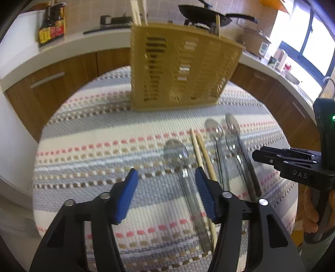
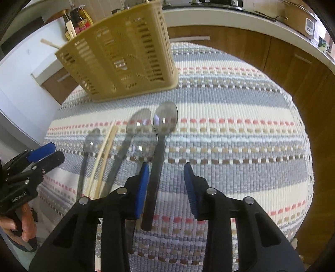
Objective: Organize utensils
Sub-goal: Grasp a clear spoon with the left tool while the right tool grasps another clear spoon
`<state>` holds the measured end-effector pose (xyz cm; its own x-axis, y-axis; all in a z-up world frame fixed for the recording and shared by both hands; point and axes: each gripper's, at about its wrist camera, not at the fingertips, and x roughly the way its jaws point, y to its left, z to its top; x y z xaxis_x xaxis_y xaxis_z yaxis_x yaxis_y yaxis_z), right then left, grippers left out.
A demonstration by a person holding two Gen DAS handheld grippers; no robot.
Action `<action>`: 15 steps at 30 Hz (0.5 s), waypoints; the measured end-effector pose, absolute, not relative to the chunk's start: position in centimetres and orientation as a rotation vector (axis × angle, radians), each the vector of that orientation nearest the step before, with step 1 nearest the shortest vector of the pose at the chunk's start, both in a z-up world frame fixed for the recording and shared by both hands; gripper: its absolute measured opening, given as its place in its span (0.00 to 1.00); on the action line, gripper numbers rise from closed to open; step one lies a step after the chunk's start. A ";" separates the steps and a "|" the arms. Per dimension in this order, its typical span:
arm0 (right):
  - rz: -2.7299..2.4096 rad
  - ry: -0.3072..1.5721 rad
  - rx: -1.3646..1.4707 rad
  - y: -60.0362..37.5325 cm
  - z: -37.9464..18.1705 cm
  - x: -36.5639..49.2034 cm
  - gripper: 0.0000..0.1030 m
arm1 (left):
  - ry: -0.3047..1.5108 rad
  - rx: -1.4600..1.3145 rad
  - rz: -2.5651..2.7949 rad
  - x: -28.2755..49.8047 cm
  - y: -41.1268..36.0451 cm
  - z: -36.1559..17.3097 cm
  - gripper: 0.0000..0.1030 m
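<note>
Utensils — four spoons and a pair of chopsticks — lie in a loose row on a round table under a woven striped cloth [image 1: 94, 146], handles toward the person, bowls toward the far side. Largest item: the cloth-covered table, with wooden cabinets and a white counter curving behind it. Next: a tan slotted utensil basket [image 1: 178, 69], upright at the far edge of the cloth, just beyond the spoon bowls, apart from them; wooden sticks rise from its top, though what else it holds cannot be told. Left gripper [image 1: 166, 173], black with blue pads, is angled down at the leftmost spoon [image 1: 178, 154]; its jaws stand apart, the spoon's handle running between them near the right pad, with no pressing contact visible. Right gripper [image 2: 166, 167], the same make, is tilted down over the rightmost spoon [image 2: 164, 119], which has a dark handle; jaws apart, the handle lying just beside the left pad — whether it touches cannot be told. Between those two spoons: the chopsticks [image 1: 201, 152], pale wood, side by side, just right of the leftmost spoon; then two more spoons [image 1: 217, 134], overlapping each other, the bowl of one resting over the handle of the other. On the counter behind: dark sauce bottles [image 1: 51, 25] and a black pan [image 1: 201, 12]. A hand [image 2: 23, 219] grips the left tool's handle.
</note>
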<state>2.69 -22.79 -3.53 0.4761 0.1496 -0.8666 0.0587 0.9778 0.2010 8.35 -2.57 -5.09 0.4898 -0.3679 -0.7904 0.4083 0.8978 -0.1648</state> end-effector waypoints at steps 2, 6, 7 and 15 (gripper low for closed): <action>0.061 1.080 0.220 -22.7 -4.0 2.6 0.28 | 0.960 0.051 -0.480 8.2 -3.0 -5.7 0.45; 0.029 1.087 0.152 -21.8 -4.4 2.9 0.20 | 0.967 0.067 -0.472 8.1 -4.1 -6.4 0.39; 0.027 1.085 0.142 -21.8 -4.4 2.9 0.20 | 0.968 0.076 -0.469 8.2 -4.3 -6.5 0.38; 0.046 1.102 0.108 -20.3 -4.7 4.4 0.20 | 0.979 0.152 -0.438 9.1 -5.7 -6.8 0.37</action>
<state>4.42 -20.27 -4.70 0.4513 0.0905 -0.8877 0.0168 0.9938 0.1099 9.11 -5.75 -6.78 0.4792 -0.2895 -0.8286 0.4246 0.9027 -0.0698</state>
